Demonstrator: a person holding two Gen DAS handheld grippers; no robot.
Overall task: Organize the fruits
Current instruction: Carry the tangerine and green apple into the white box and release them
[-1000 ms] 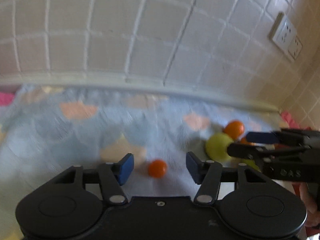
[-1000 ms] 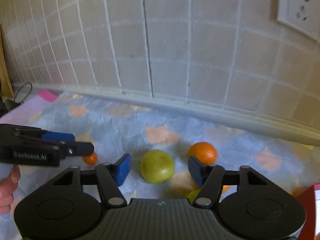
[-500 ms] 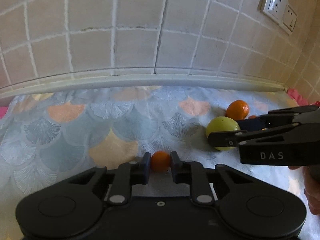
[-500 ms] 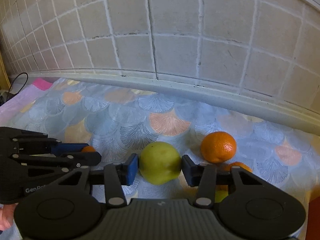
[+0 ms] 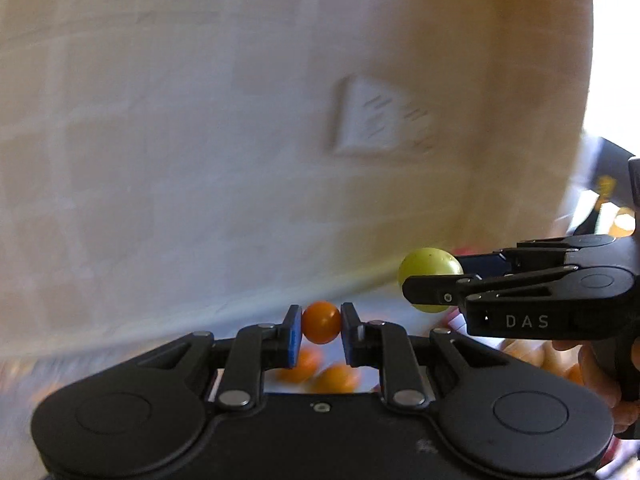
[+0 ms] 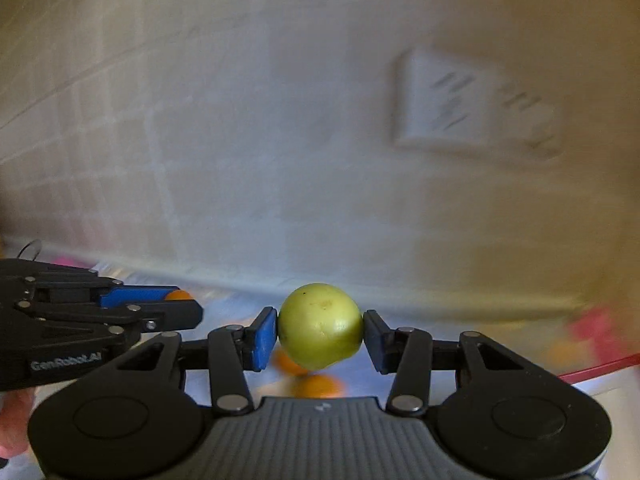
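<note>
Now both fruits are picked up and in the air, so the carry step is on. The left claw (image 5: 321, 330) is squeezed tight on a small orange ball (image 5: 321, 321), with a blue pad pressing on each side of it. The right claw (image 6: 320, 338) is clamped on a green fruit (image 6: 320, 326), and its pads sit wider apart because this fruit is bigger. From the left claw, the right claw is off to the right and a bit higher, holding its green fruit out in front. From the right claw, the left claw sits just to the left, with a bit of orange showing at its tip. Below both claws, more oranges (image 5: 316, 370) lie blurry on the cloth. A red edge (image 6: 600, 366) shows low and to the right of the right claw; it may be a box or tray, but I cannot tell. A wall plug (image 6: 476, 112) is on the wall ahead. I think the next move is to bring each fruit over its right place, go down slow, and only then let go. Round fruit rolls, so it should be set down softly.
</note>
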